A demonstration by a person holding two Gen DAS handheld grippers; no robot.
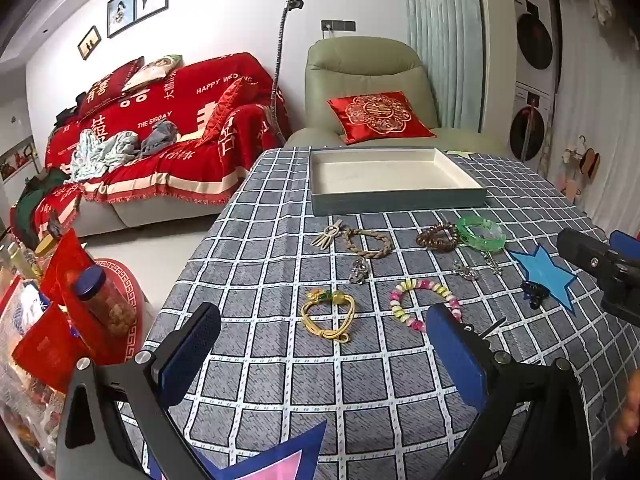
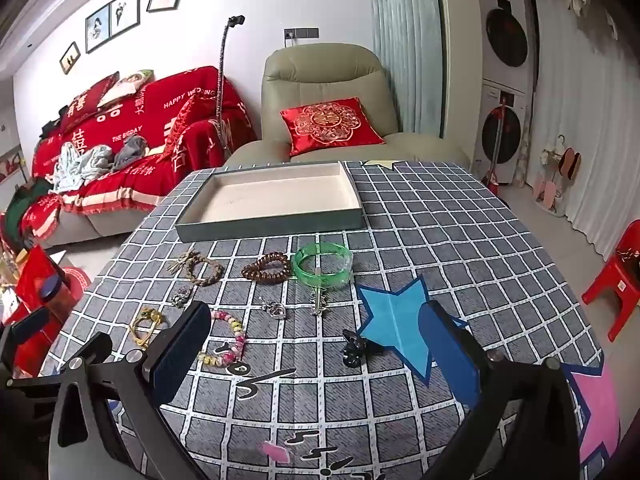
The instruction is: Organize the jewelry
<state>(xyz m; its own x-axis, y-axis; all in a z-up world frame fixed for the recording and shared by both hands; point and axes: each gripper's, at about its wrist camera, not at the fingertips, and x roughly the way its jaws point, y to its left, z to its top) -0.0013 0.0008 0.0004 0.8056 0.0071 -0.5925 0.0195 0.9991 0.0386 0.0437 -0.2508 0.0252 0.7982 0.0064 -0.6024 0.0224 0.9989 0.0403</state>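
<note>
We hold both tools above a table under a grey checked cloth (image 1: 360, 392), and neither has anything in it: the left gripper (image 1: 320, 354) stands spread wide with bare cloth between its blue pads, and the right gripper (image 2: 316, 354) is just as wide apart and empty. The jewelry lies loose on the cloth ahead of us. At the far side sits a shallow tray (image 1: 396, 200) with a pale, bare floor. In front of it, in a row, we see a braided rope bracelet (image 1: 370, 242), a brown bead bracelet (image 1: 438, 237) and a green bangle (image 1: 482, 233), the last two touching. Nearer to us lie a yellow cord bracelet (image 1: 330, 314) and a pink and yellow bead bracelet (image 1: 424, 300), the latter partly behind the left gripper's right pad. A small black clip (image 2: 354, 348) rests just beside a blue paper star (image 2: 396, 320).
</note>
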